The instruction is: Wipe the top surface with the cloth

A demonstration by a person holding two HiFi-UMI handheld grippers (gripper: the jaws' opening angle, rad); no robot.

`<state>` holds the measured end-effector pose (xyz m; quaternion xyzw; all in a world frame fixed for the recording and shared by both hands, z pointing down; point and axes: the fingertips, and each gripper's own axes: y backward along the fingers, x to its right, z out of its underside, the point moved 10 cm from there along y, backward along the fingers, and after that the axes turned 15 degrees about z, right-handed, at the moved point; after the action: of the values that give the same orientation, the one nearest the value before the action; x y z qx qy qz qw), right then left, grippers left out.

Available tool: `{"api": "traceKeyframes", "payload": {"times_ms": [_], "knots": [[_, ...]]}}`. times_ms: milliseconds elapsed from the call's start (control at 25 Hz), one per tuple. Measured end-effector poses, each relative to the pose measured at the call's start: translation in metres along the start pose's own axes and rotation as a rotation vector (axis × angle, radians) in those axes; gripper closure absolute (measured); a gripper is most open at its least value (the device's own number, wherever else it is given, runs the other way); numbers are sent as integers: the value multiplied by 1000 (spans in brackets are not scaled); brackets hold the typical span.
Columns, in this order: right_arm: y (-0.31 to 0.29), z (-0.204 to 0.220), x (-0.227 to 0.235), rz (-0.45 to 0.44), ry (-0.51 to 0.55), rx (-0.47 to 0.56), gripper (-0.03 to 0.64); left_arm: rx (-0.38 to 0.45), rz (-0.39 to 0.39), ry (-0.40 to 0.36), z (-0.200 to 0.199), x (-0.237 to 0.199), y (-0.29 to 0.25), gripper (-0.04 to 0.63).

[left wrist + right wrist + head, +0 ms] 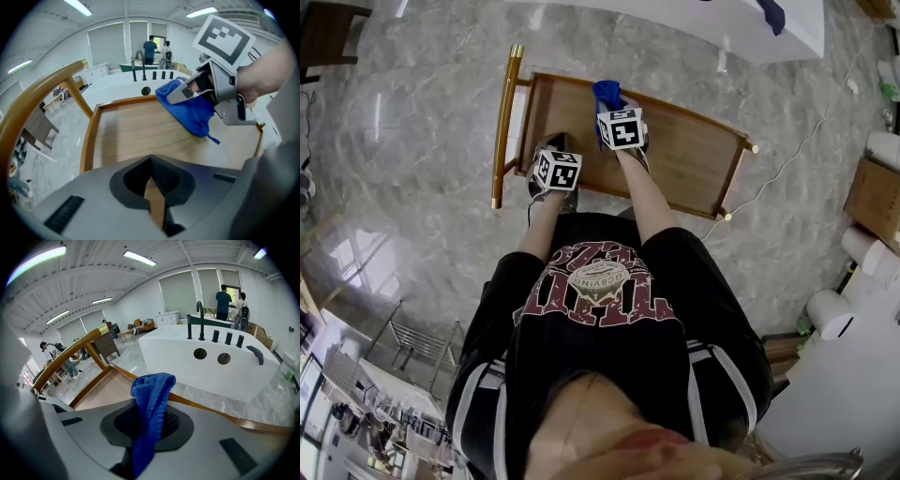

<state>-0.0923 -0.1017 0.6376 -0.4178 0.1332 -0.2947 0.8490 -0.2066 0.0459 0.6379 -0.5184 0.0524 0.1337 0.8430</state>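
The blue cloth (151,401) is pinched between the right gripper's (149,425) jaws and bunches out at 12 o'clock from its marker cube, over the far part of the wooden top (684,155). Whether it touches the wood is unclear. The left gripper (152,187), at 8 o'clock, has its jaws together on nothing. A gold handle (504,122) stands at 9 o'clock. The shirt print is unreadable.
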Motion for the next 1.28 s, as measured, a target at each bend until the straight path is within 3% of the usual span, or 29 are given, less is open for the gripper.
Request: {"api": "traceKeyframes", "payload": {"times_ms": [320,480,800,960,1080,1280], "knots": [[6,10,13,16,-32,4,558,-31,155,-235,-19,66,-22,549],[12,16,25,27,-47,3,558,-68,188,-248,-22,80,-32,549],[23,28,49,61,-76,-5,558,-102,148,-281,-23,90,-35,549],[28,37,63,76,-95,-12,558,-77,219,-322,-32,112,-42,549],[32,41,74,90,-105,-13,558,-116,274,-368,-34,130,-51,549],[39,49,89,114,-117,-19,558,-89,311,-332,-26,133,-54,549]]}}
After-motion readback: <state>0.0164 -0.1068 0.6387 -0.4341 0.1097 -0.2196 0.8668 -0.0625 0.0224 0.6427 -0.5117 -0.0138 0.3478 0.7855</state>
